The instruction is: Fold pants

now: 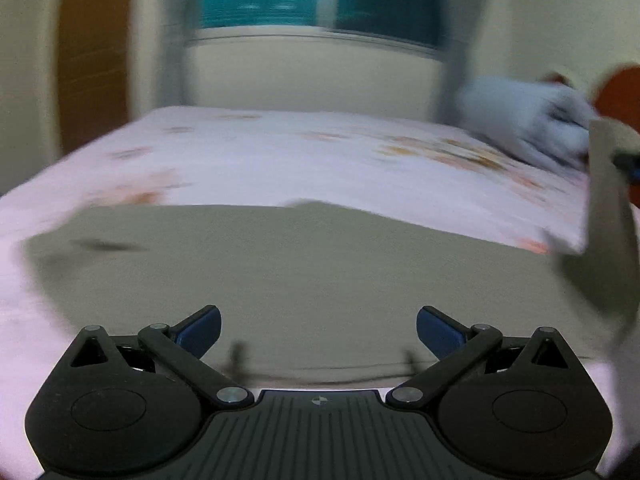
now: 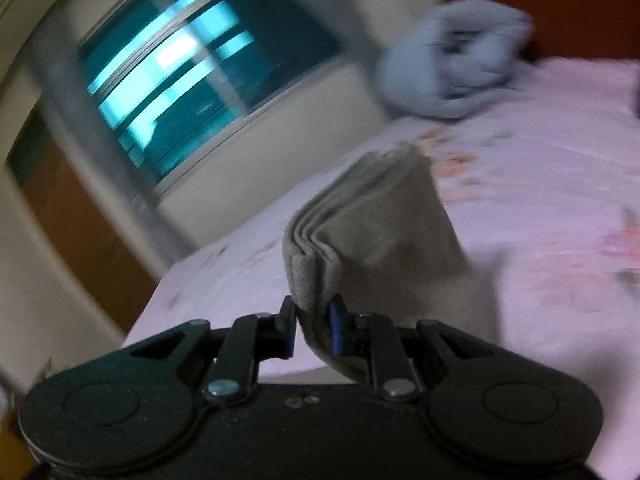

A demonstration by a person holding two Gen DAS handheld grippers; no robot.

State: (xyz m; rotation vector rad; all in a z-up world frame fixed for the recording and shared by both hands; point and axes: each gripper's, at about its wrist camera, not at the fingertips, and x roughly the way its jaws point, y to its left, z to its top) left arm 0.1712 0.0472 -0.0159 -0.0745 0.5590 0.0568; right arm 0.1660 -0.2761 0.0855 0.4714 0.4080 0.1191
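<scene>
Pants [image 1: 304, 280], one pair in grey-khaki cloth, lie spread flat across a bed sheet [image 1: 280, 160] that is pink with a floral print. Seen from the left wrist, they fill the ground straight ahead at 12 o'clock, and a strip of the same cloth rises at 3 o'clock along the frame edge. The left gripper [image 1: 319, 330] hangs over the flat cloth with its two blue-padded fingers spread wide and nothing between them.

The right gripper [image 2: 313, 322] has its two fingers drawn close, pinching a thick folded edge of the pants [image 2: 380, 220]; several stacked layers show at the fold, though blur makes an exact count uncertain. From that grip the cloth runs away toward 1 o'clock over the sheet.

One crumpled light-blue garment [image 2: 456, 60] sits on the far side of the bed, at 1 o'clock in the right wrist view. One window [image 2: 192, 80] glows teal at 11 o'clock. Both views are motion-blurred.
</scene>
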